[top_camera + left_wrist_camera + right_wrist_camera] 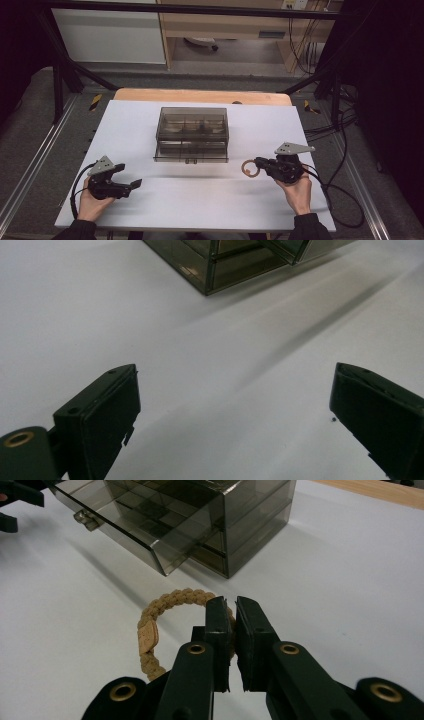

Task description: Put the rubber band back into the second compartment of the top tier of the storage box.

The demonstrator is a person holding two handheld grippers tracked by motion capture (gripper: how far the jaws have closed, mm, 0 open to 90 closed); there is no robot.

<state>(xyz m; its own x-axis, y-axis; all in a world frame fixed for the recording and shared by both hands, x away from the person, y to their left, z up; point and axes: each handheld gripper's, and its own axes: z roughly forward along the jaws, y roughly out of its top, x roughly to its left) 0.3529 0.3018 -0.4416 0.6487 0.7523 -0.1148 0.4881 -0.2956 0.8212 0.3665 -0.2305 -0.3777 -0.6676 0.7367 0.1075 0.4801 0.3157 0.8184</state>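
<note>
Right gripper [231,630] fingers pinched on bracelet [160,611], low over bench [200,200] right of box [192,132] with drawer [191,151] pulled out. Left gripper [131,185] fingers wide, empty. Thin pinch could slip, dropping bracelet short of drawer

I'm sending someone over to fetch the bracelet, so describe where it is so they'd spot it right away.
On the white table stands a smoky clear drawer box with its bottom drawer pulled out. To that box's right, the right gripper is clamped on the bracelet. It is a tan braided loop with a flat square tag, the only light-brown ring there.
</note>
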